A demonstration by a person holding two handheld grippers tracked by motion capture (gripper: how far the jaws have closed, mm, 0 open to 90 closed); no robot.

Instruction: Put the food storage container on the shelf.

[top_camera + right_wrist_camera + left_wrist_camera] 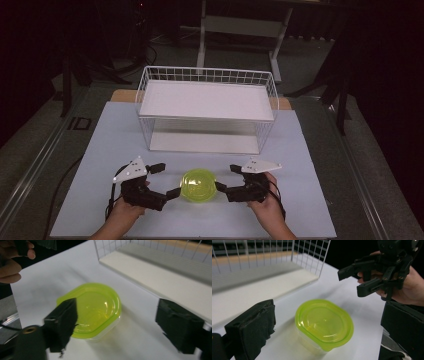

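A lime-green lidded container [198, 185] stands on the pale table sheet [100, 150] near the front edge. My left gripper [167, 180] is just left of it and my right gripper [226, 178] just right of it, both pointing inward at it. In the left gripper view the container [324, 323] lies between the widely spread pads [254, 327], which stand clear of it; the left gripper [328, 315] is open. In the right gripper view the container [92, 307] sits by the left pad [62, 322], far from the other pad; the right gripper [117, 308] is open.
A white wire basket rack [207, 75] with a white shelf and a white base board stands behind the container at mid-table. The right gripper [364, 277] and its hand show at the upper right of the left gripper view. Dark floor and a table frame lie beyond.
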